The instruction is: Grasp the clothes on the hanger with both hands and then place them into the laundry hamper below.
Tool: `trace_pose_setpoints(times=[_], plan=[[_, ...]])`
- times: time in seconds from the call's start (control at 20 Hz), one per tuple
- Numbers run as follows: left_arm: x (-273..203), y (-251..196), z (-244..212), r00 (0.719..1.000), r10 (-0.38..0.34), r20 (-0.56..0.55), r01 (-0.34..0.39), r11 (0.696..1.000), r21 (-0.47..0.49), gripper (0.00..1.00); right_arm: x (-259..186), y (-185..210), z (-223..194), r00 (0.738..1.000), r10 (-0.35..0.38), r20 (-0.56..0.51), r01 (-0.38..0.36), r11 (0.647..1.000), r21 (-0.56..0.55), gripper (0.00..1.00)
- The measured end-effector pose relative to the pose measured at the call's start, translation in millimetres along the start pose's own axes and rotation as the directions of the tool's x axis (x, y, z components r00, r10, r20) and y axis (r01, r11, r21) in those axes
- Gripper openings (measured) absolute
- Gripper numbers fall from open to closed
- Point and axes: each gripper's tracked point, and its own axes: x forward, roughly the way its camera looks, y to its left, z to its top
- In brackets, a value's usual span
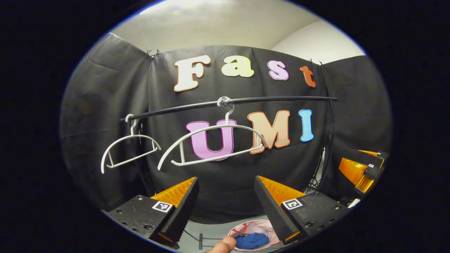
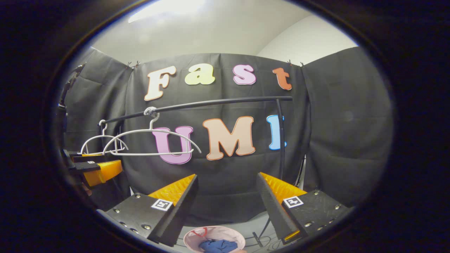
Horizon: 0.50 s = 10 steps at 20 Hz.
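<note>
Two bare white hangers (image 1: 211, 144) (image 1: 128, 151) hang from a black rail (image 1: 246, 102). In the right gripper view the same hangers (image 2: 151, 142) (image 2: 100, 144) hang at the left of the rail (image 2: 211, 103). A blue garment (image 1: 251, 240) lies inside the pale pink laundry hamper (image 1: 265, 225) on the floor below; the garment (image 2: 218, 246) and hamper (image 2: 214, 233) also appear low in the right gripper view. My left gripper (image 1: 226, 202) is open with nothing between its fingers. My right gripper (image 2: 226, 202) is open too. The right gripper (image 1: 362, 168) appears at the left gripper view's right edge, the left gripper (image 2: 95, 168) at the other view's left.
The rail stands on a black upright pole (image 2: 280, 140) at its right end, with stand legs (image 2: 260, 235) on the grey floor. A fingertip (image 1: 223, 246) shows at the bottom of the left gripper view, beside the hamper.
</note>
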Motion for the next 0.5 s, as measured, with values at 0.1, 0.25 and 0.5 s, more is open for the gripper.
trace_pose_setpoints(times=[0.1, 0.25, 0.5], plan=[[-3, 2, -4, 1.000, 0.007, -0.017, -0.007, 1.000, -0.002, 1.00, -5, 5, 1, 1.000, 0.011, 0.006, -0.011, 1.000, 0.008, 0.98], [-6, 3, -6, 1.000, 0.016, -0.015, -0.016, 1.000, -0.005, 1.00, -8, 6, 5, 0.999, 0.034, 0.010, -0.034, 0.999, 0.003, 0.99], [-13, -8, -14, 0.999, 0.025, -0.031, -0.026, 1.000, -0.016, 1.00, -13, -13, 15, 0.998, 0.048, 0.028, -0.048, 0.999, 0.015, 0.99]])
